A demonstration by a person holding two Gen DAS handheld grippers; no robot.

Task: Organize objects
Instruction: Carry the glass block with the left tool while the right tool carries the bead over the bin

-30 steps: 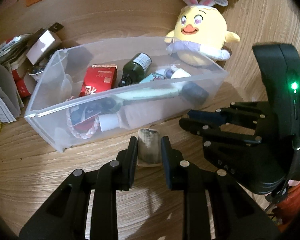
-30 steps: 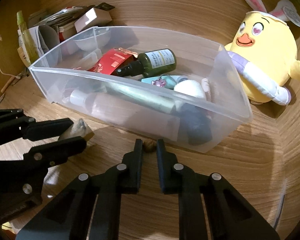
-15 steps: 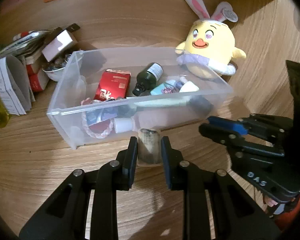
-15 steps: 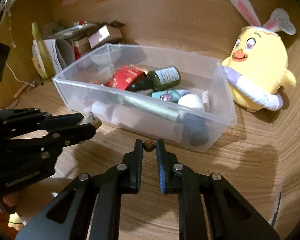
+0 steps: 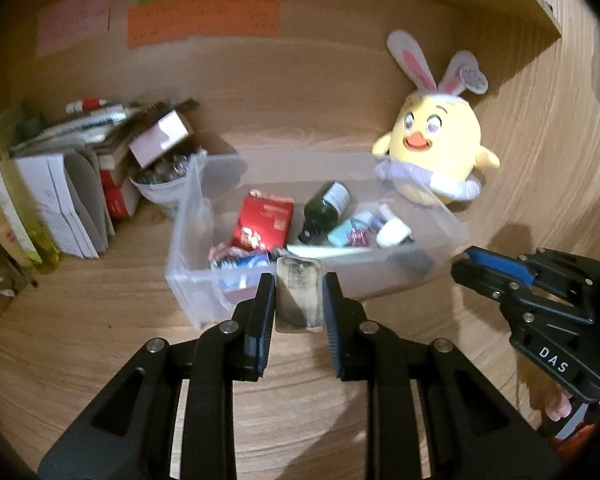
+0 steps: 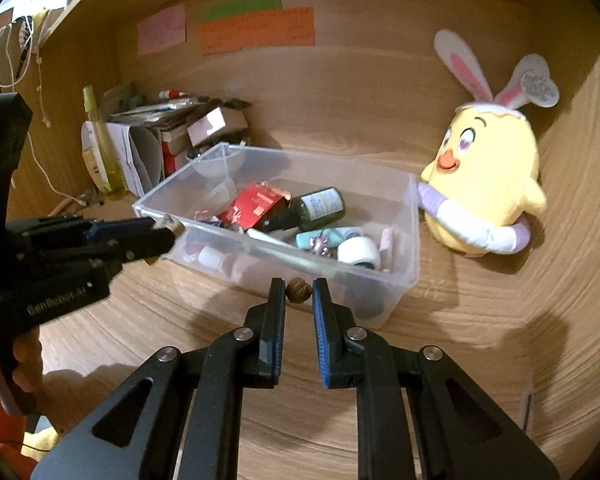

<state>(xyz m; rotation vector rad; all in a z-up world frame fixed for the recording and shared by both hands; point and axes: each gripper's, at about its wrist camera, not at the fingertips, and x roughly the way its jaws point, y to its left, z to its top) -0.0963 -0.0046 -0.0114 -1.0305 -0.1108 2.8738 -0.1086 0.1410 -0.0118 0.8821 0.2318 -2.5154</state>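
Observation:
A clear plastic bin (image 5: 188,276) (image 6: 410,240) stands on the wooden desk and holds a red packet (image 5: 266,220), a dark green bottle (image 6: 320,208), a teal tube and other small items. My left gripper (image 5: 299,300) is shut on a flat grey-brown block (image 5: 300,296), held above the desk in front of the bin. My right gripper (image 6: 299,290) is shut on a small brown nut (image 6: 299,290), also raised near the bin's front wall. The left gripper also shows in the right wrist view (image 6: 162,228), the right gripper in the left wrist view (image 5: 466,266).
A yellow chick plush with bunny ears (image 5: 436,148) (image 6: 488,184) sits right of the bin. Papers, boxes and a yellow-green bottle (image 5: 16,200) pile up at the left. Coloured notes (image 6: 256,28) hang on the back wall.
Both grippers have risen and drawn back from the bin with their objects still held; the bin now appears smaller and seen from higher up.

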